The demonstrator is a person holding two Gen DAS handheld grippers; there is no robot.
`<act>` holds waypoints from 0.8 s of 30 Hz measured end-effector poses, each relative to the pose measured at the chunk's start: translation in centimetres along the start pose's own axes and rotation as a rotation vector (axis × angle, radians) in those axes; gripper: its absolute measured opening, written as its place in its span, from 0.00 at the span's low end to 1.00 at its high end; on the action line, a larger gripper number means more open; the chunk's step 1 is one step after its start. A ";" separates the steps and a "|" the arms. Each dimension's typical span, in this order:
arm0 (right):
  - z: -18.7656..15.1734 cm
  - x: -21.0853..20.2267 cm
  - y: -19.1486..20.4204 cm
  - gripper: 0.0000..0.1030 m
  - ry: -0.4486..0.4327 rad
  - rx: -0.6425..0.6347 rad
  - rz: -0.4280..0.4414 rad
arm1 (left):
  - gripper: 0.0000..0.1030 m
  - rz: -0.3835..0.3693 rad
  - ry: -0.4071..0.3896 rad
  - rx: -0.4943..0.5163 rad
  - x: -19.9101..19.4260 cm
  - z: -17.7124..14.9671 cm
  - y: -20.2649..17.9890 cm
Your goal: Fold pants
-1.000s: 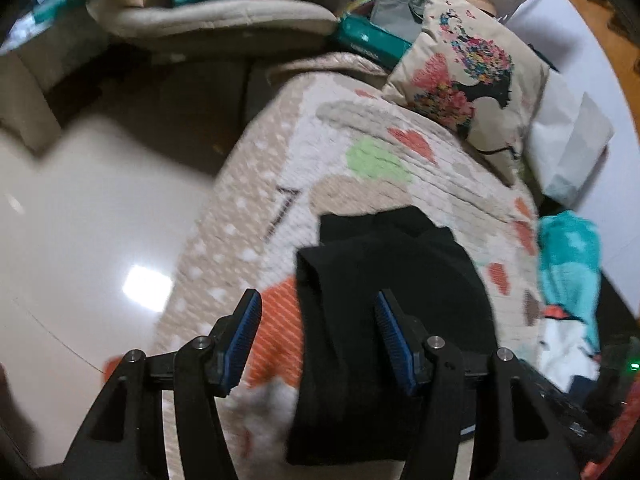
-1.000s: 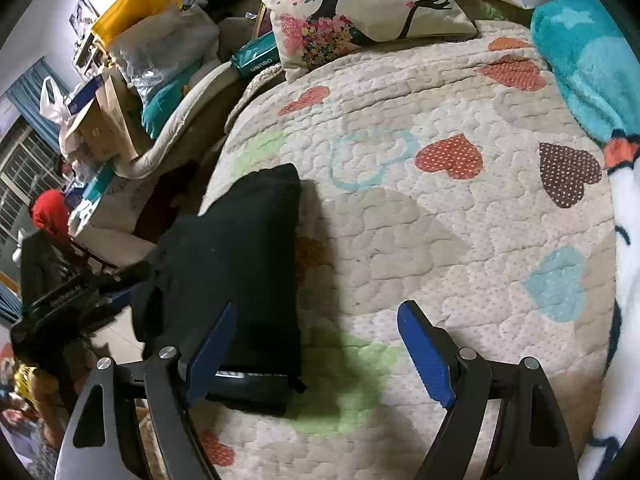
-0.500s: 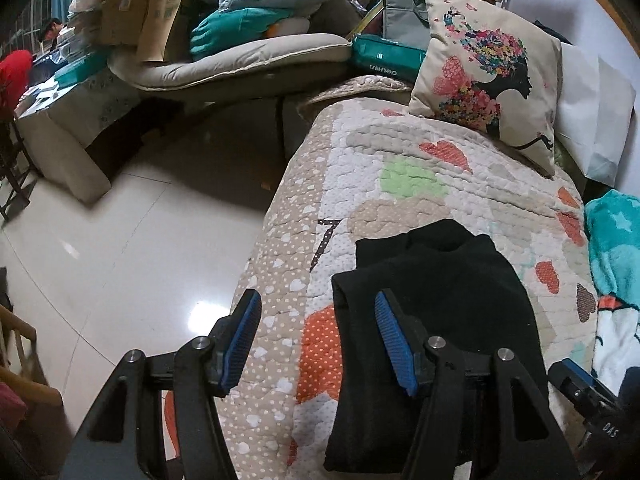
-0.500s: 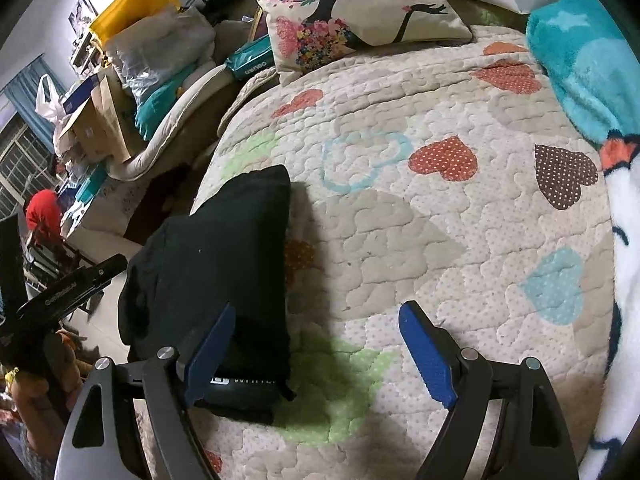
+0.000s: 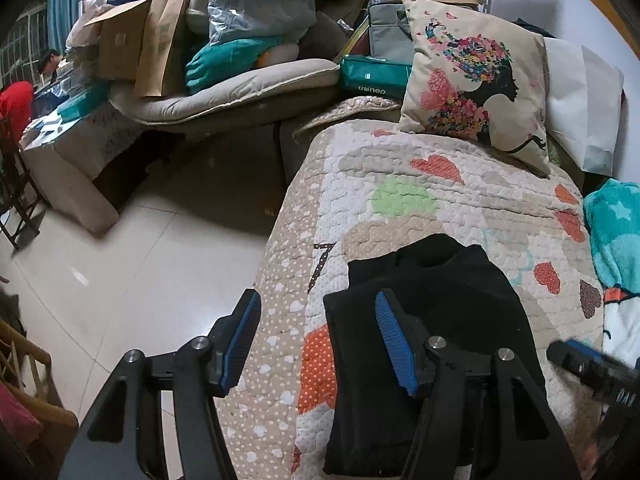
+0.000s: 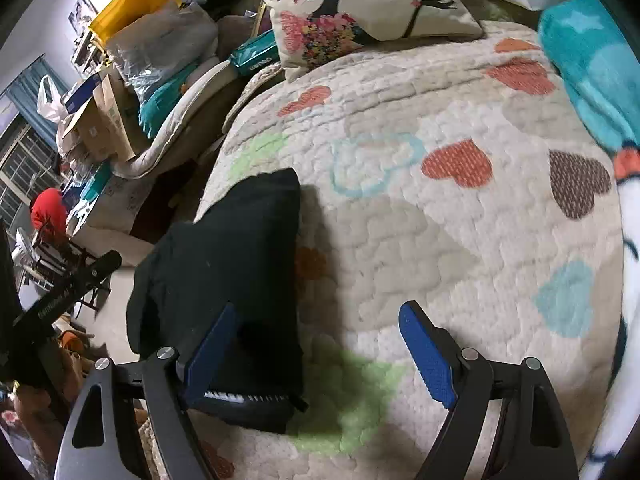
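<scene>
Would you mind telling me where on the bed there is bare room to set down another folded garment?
The widest bare patch of quilt lies between the folded black pants and the teal blanket, below the printed pillow. A narrower strip separates pants and pillow. The bed's left edge is tight, and the sofa beyond is piled high.

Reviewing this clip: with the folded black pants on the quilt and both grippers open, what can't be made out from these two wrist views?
- Near end of the black pants: left wrist view, hidden behind the left gripper.
- Pants' waistband lettering: right wrist view, too small to read.
- Right gripper, seen from the left wrist: blurred, cut off by the edge.
- Quilt under the pants: covered in both views.
</scene>
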State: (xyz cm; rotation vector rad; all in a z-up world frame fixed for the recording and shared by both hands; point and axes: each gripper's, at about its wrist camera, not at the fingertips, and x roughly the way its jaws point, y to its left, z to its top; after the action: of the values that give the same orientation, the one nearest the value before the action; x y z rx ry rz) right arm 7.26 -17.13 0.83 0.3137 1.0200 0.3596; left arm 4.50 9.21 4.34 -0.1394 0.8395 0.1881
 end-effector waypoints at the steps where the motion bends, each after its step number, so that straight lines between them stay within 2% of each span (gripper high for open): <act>1: 0.4 0.1 0.1 0.85 0.005 -0.008 0.000 | 0.58 -0.001 0.001 0.001 0.0 0.0 0.0; 12: 5.4 3.8 1.3 0.86 0.080 -0.091 -0.020 | 0.58 0.010 0.015 0.013 0.6 -0.2 -0.2; 21: 5.7 6.0 0.5 0.86 0.109 -0.074 0.026 | 0.58 0.030 0.071 0.039 2.6 -0.7 -0.8; 24: 5.6 6.6 0.3 0.86 0.118 -0.055 0.047 | 0.58 0.015 0.085 0.038 3.1 -1.0 -0.9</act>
State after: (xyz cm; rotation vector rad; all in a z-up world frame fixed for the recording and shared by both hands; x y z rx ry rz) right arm 15.24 -14.55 -1.36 0.2698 1.1180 0.4515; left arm 6.00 8.49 1.41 -0.1059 0.9279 0.1816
